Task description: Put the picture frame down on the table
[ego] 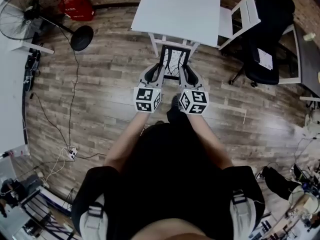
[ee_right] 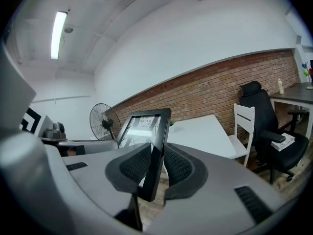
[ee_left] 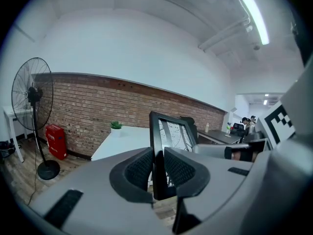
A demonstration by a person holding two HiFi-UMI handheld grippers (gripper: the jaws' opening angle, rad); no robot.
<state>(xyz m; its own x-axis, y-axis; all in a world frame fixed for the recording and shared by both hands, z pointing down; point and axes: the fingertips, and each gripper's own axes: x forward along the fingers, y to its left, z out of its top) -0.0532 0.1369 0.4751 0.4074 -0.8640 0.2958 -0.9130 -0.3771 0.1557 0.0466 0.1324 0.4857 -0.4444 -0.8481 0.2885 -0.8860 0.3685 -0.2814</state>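
A black picture frame (ego: pixel 174 61) with a pale branch picture is carried upright between my two grippers, over the wooden floor just short of the white table (ego: pixel 180 9). My left gripper (ego: pixel 159 75) is shut on the frame's left edge (ee_left: pixel 157 155). My right gripper (ego: pixel 185 75) is shut on the frame's right edge (ee_right: pixel 155 155). In the left gripper view the white table (ee_left: pixel 124 136) lies ahead behind the frame. In the right gripper view the white table (ee_right: pixel 205 133) also lies ahead.
A standing fan (ego: pixel 30 14) and a red box (ego: pixel 77 6) sit at the left. A white chair (ego: pixel 242 16) and a black office chair (ego: pixel 267 39) stand right of the table. A small green plant (ee_left: pixel 116 125) sits on the table's far end. Cables (ego: pixel 70 109) trail across the floor.
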